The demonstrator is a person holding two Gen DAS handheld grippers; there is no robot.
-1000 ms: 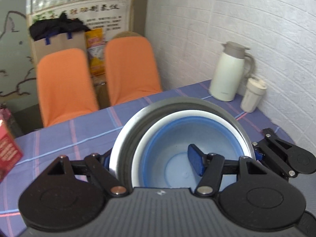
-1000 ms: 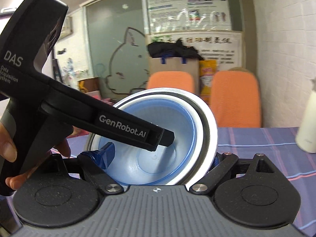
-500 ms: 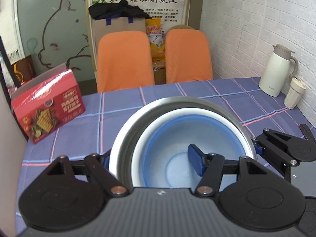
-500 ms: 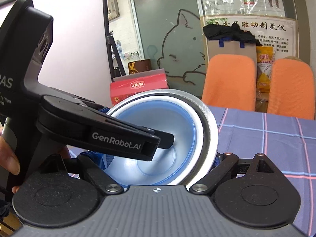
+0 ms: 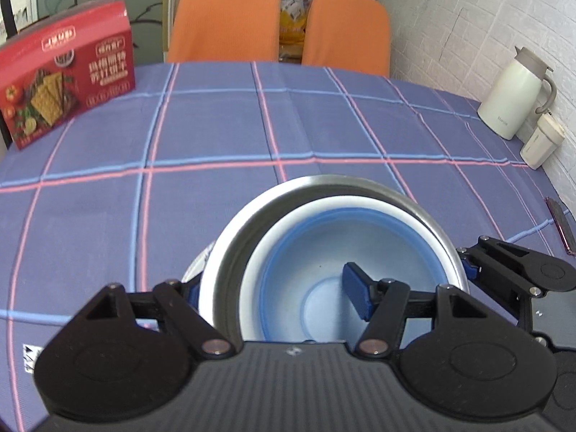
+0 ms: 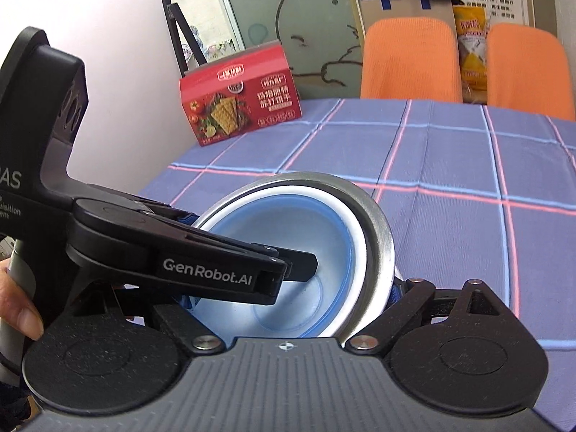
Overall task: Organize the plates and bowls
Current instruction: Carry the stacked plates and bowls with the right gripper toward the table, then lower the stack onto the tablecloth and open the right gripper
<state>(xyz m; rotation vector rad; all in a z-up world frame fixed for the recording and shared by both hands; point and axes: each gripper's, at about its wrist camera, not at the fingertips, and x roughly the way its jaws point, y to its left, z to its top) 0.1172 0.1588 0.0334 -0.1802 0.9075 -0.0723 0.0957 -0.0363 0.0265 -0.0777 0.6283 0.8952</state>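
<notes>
Since 1 s ago both my tongs have tipped downward and swung to the left: the plaid tablecloth now fills both views, and the red cracker box, before only at the edge of the left cam, is in full sight.

I hold one stack of 2 bowls: a round steel bowl [image 5: 252,216] outside and a blue plastic bowl with white rim [image 5: 316,252] nested inside. The stack is just above the purple-blue checked tablecloth [image 5: 216,136], near my edge of the table; whether it touches the cloth I cannot tell.

My left gripper [image 5: 268,289] is closed on the left wall of the stack: one blue pad sits inside the blue bowl, the other finger is outside the steel wall. My right gripper [image 6: 288,291] is closed on the right wall of the stack in the same way, w/ one finger outside and the inner one hidden behind the left tool.

Count: 2 orange chair backs [image 5: 225,18], 1 red cardboard cracker box [image 6: 241,97], 1 cream thermos jug [image 5: 511,97], 1 small cream cup w/ lid [image 5: 541,140].

Only the left cam shows the jug, the cup and a thin pink-edged object [image 5: 558,223] at the right table edge. Only the right cam shows my left hand [image 6: 19,302] on the handle, and the writing "GenRobot.AI" on the left tool. The box and wall posters carry Chinese text, too small for me to read.
</notes>
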